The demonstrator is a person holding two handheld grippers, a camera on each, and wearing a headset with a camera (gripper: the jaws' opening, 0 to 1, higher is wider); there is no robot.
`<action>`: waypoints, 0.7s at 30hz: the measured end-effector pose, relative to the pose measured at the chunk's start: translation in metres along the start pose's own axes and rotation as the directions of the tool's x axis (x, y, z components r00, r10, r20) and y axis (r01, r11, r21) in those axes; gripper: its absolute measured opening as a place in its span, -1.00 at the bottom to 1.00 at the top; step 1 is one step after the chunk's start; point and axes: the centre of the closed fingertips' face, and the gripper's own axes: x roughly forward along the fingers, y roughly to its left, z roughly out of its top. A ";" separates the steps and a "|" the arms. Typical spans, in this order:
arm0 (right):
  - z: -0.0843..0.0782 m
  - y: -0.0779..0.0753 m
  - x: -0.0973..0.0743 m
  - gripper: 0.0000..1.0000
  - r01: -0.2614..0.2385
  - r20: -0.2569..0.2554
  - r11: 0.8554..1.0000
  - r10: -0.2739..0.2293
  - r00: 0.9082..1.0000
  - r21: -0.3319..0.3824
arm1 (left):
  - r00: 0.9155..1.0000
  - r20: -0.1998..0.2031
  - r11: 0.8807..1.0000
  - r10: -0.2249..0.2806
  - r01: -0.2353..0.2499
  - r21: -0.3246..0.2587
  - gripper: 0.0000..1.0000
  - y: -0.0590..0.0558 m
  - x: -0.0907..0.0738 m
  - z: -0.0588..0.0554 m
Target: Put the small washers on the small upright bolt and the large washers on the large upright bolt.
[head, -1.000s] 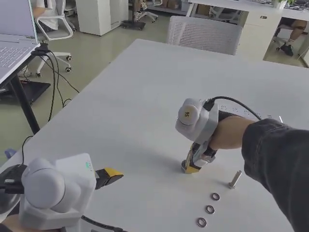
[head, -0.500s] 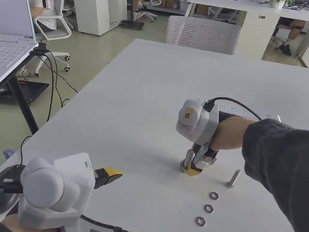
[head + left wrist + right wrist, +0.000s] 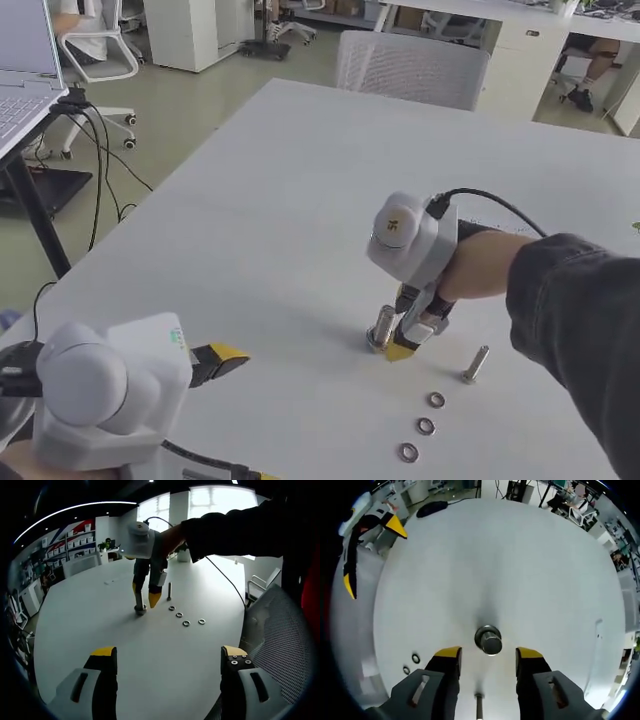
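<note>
Right gripper [image 3: 489,656] has drawn back from upright large bolt [image 3: 489,640], jaws apart; left gripper [image 3: 169,652] jaws likewise apart. Washers [image 3: 426,426] lie flat toward table's [image 3: 300,200] near edge, nearer right gripper.

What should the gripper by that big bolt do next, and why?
Probably lift the right gripper away from the large bolt toward the nearest small washer: its jaws stand open and empty, and three washers lie loose beside the small bolt.

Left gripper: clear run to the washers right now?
Probably yes. The left gripper is open, with bare table between it and the washers; the right gripper stands at the large bolt, beside that path.
</note>
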 end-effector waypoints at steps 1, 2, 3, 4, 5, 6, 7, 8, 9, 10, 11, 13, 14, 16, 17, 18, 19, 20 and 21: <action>-0.001 0.000 -0.001 -0.10 0.000 0.000 1.000 0.000 1.000 0.001 | 1.000 0.000 1.000 -0.001 0.001 0.001 0.70 0.000 0.000 0.000; -0.001 0.000 -0.002 -0.09 0.003 0.002 1.000 -0.003 1.000 0.002 | 1.000 0.001 1.000 -0.003 0.003 0.001 0.70 -0.001 0.000 0.000; -0.001 0.000 -0.003 -0.08 0.004 0.004 1.000 -0.004 1.000 0.002 | 1.000 0.001 1.000 -0.003 0.003 0.001 0.70 -0.001 0.000 0.000; -0.002 0.000 -0.005 -0.08 0.005 0.007 1.000 -0.005 1.000 0.005 | 1.000 -0.001 1.000 -0.003 0.003 0.003 0.70 -0.001 0.000 0.000; -0.003 0.000 -0.007 -0.07 0.006 0.006 1.000 -0.006 1.000 0.008 | 1.000 -0.001 1.000 -0.004 0.004 0.002 0.70 -0.001 0.001 0.001; -0.004 0.000 -0.008 -0.07 0.010 0.007 1.000 -0.010 1.000 0.007 | 1.000 0.000 1.000 -0.002 0.002 0.004 0.70 -0.001 0.000 0.001; -0.004 -0.001 -0.010 -0.05 0.017 0.013 1.000 -0.017 1.000 0.010 | 1.000 0.000 1.000 -0.003 0.003 0.004 0.70 -0.001 0.000 0.001; -0.004 -0.001 -0.013 -0.04 0.020 0.017 1.000 -0.020 1.000 0.014 | 1.000 0.000 1.000 -0.004 0.004 0.004 0.70 -0.001 0.001 0.001; -0.004 -0.001 -0.016 -0.03 0.022 0.022 1.000 -0.023 1.000 0.013 | 1.000 0.001 1.000 -0.004 0.004 0.007 0.70 -0.001 0.001 0.002; -0.004 -0.001 -0.018 -0.01 0.025 0.027 1.000 -0.025 0.999 0.018 | 1.000 0.001 1.000 -0.004 0.004 0.008 0.70 -0.001 0.001 0.002; -0.004 0.000 -0.021 -0.01 0.029 0.032 0.999 -0.030 0.999 0.019 | 1.000 0.002 1.000 -0.006 0.006 0.008 0.71 -0.001 0.002 0.003; -0.006 -0.001 -0.026 0.00 0.041 0.036 0.999 -0.041 0.998 0.019 | 1.000 0.002 1.000 -0.008 0.008 0.012 0.70 -0.002 0.002 0.004; -0.006 -0.001 -0.028 0.03 0.048 0.042 0.999 -0.049 0.998 0.018 | 1.000 0.002 1.000 -0.010 0.010 0.014 0.70 -0.002 0.003 0.005; -0.008 0.000 -0.032 0.04 0.051 0.046 0.998 -0.052 0.998 0.026 | 1.000 0.003 1.000 -0.012 0.012 0.018 0.70 -0.003 0.004 0.005; -0.009 -0.001 -0.034 0.06 0.059 0.049 0.998 -0.060 0.997 0.024 | 1.000 0.004 1.000 -0.014 0.014 0.019 0.70 -0.003 0.004 0.006; -0.010 -0.001 -0.037 0.06 0.066 0.052 0.997 -0.068 0.996 0.026 | 1.000 0.005 1.000 -0.015 0.015 0.021 0.71 -0.003 0.004 0.007; -0.011 0.000 -0.038 0.06 0.067 0.054 0.997 -0.069 0.996 0.028 | 1.000 0.005 1.000 -0.015 0.015 0.022 0.70 -0.003 0.004 0.007; -0.012 0.001 -0.041 0.06 0.073 0.058 0.997 -0.075 0.995 0.028 | 1.000 0.006 1.000 -0.017 0.017 0.023 0.70 -0.004 0.004 0.008; -0.013 0.000 -0.043 0.06 0.079 0.061 0.996 -0.080 0.995 0.028 | 1.000 0.007 1.000 -0.017 0.017 0.025 0.70 -0.004 0.004 0.009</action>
